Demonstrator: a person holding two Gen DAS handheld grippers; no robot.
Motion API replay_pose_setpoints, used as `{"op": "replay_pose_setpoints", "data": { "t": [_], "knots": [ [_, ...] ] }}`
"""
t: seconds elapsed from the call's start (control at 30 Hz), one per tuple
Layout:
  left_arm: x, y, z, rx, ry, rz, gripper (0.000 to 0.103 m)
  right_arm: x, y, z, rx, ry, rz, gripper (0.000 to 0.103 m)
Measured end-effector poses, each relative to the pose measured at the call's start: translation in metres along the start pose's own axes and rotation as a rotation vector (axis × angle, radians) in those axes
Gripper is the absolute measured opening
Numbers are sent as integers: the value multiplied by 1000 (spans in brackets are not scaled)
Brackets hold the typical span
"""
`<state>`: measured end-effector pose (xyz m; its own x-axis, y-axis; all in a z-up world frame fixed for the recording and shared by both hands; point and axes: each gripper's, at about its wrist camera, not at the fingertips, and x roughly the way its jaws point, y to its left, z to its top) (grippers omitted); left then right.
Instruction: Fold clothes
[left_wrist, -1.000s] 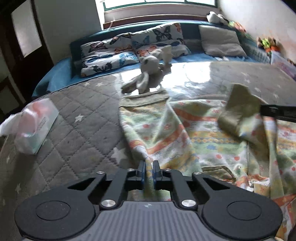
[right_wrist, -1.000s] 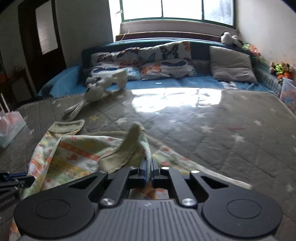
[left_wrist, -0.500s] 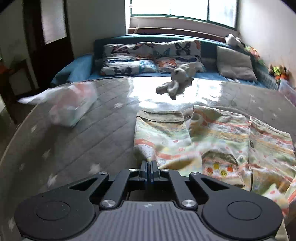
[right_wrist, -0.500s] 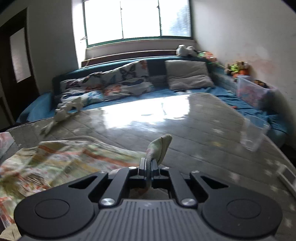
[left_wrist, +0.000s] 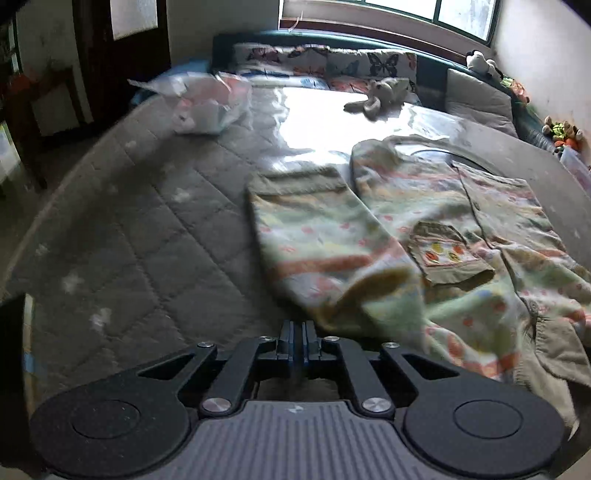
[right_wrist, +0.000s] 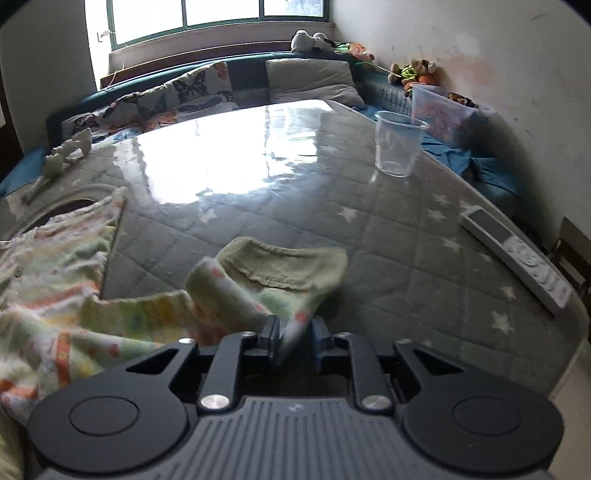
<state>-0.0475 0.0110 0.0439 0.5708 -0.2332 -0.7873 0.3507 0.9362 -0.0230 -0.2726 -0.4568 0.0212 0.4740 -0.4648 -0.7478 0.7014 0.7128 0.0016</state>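
Right claw (right_wrist: 291, 341) is opening with the patterned jacket's sleeve cuff (right_wrist: 284, 267) between its jaws, left claw (left_wrist: 297, 341) pressed together and empty at the garment's near-left edge on the quilted tabletop (left_wrist: 147, 229); released crumpled, that sleeve could bunch and spoil the fold.

Daylight pours through the wide window (right_wrist: 192, 18) on the far wall and glares off the grey star-quilted bed (right_wrist: 388, 236). Butterfly pillows (left_wrist: 369, 64) line the far side; a dark wooden door (left_wrist: 122, 55) stands left, a stained white wall (right_wrist: 498, 55) right.
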Motion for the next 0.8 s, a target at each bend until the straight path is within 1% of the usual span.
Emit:
{"op": "replay_pose_setpoints", "data": {
  "t": [0.03, 0.13, 0.2, 0.23, 0.27, 0.33, 0.37, 0.47, 0.57, 0.63, 0.73, 0.8],
  "knots": [
    [-4, 3, 2, 1, -10, 10, 7, -3, -3, 0, -5, 3, -5, 19],
    [-12, 7, 15, 4, -52, 17, 15, -16, -11, 0, -39, -7, -33, 20],
    [-9, 4, 28, 6, -73, 5, 24, -23, -9, 5, -58, -23, -48, 20],
    [-5, 0, 36, 11, -79, -4, 33, -23, -7, 9, -61, -34, -39, 20],
    [0, -3, 44, 18, -84, -13, 38, -24, -5, 13, -64, -43, -29, 20],
    [12, -13, 60, 35, -91, -31, 40, -21, 5, 22, -78, -55, 8, 20],
    [20, -19, 69, 48, -90, -41, 41, -16, 13, 28, -90, -55, 44, 20],
    [51, -36, 94, 79, -64, -34, 41, 0, 43, 45, -134, -44, 142, 20],
    [83, -51, 117, 108, -34, -25, 41, 21, 78, 61, -184, -30, 218, 20],
    [102, -59, 127, 130, -15, -24, 41, 38, 102, 72, -209, -12, 264, 20],
    [128, -64, 136, 157, 21, -20, 41, 62, 131, 86, -235, 13, 311, 20],
    [136, -66, 140, 170, 10, -7, 42, 79, 151, 94, -268, 27, 328, 20]
  ]
}}
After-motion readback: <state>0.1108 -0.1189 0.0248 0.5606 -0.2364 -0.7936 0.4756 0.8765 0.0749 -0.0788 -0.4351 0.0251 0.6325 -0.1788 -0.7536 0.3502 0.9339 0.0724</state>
